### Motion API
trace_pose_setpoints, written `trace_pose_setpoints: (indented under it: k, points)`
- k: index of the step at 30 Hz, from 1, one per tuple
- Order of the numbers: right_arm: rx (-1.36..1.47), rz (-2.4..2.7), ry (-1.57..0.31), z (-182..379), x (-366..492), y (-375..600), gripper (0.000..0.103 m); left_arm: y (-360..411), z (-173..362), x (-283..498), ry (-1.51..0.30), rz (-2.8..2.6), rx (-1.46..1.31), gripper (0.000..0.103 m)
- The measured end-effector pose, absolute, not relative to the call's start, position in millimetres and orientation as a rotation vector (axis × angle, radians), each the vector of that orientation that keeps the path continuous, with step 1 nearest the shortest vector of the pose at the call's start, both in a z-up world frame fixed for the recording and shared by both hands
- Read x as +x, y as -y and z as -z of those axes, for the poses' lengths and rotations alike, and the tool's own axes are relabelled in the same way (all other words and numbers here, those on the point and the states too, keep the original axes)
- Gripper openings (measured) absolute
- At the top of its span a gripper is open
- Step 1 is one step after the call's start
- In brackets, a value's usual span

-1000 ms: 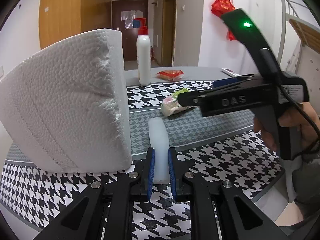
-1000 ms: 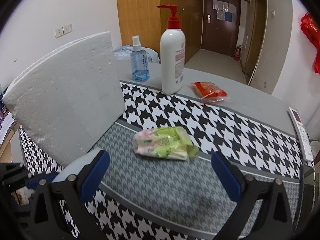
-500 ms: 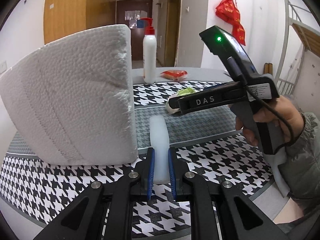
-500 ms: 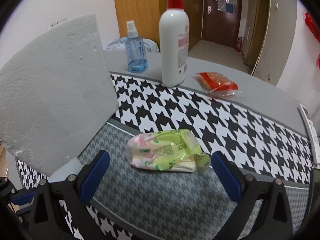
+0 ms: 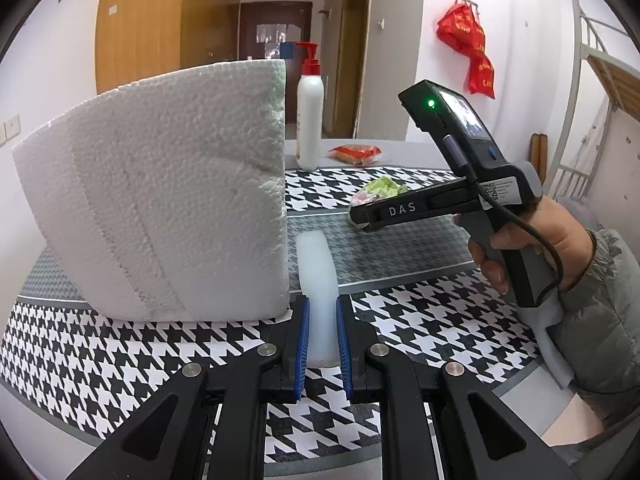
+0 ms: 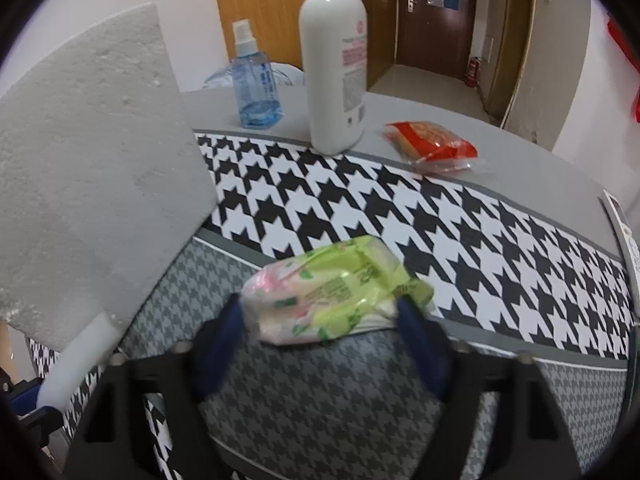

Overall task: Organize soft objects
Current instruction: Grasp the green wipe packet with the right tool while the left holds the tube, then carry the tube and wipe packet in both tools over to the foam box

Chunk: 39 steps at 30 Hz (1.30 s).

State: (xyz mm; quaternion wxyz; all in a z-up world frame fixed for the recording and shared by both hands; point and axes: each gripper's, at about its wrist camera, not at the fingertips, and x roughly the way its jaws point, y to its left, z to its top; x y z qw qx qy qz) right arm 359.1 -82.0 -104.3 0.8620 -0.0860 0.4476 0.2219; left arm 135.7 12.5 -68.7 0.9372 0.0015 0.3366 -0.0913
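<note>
Tissue pack [image 6: 336, 292] between blurred right gripper [image 6: 320, 320] fingers, contact unclear.

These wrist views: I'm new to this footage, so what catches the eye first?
A big white foam block stands at the left of the houndstooth mat. The left gripper is shut on a pale strip; the right gripper is closing around a green packet.

Two close, downward-tilted wrist views, both sharing the houndstooth cloth [image 5: 420, 320] and foam block [image 6: 88, 168].
</note>
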Motion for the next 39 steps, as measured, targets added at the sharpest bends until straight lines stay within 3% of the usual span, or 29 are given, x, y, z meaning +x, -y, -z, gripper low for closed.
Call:
trace_pose_setpoints:
  k: [5, 39]
  points:
    - [-0.185, -0.469, -0.925, 100, 353, 83, 0.067, -15, 63, 128, -0.679, 0.188, 0.003, 0.015]
    - [-0.140, -0.511, -0.713, 23, 247, 103, 0.067, -20, 13, 68, -0.567, 0.203, 0.038, 0.015]
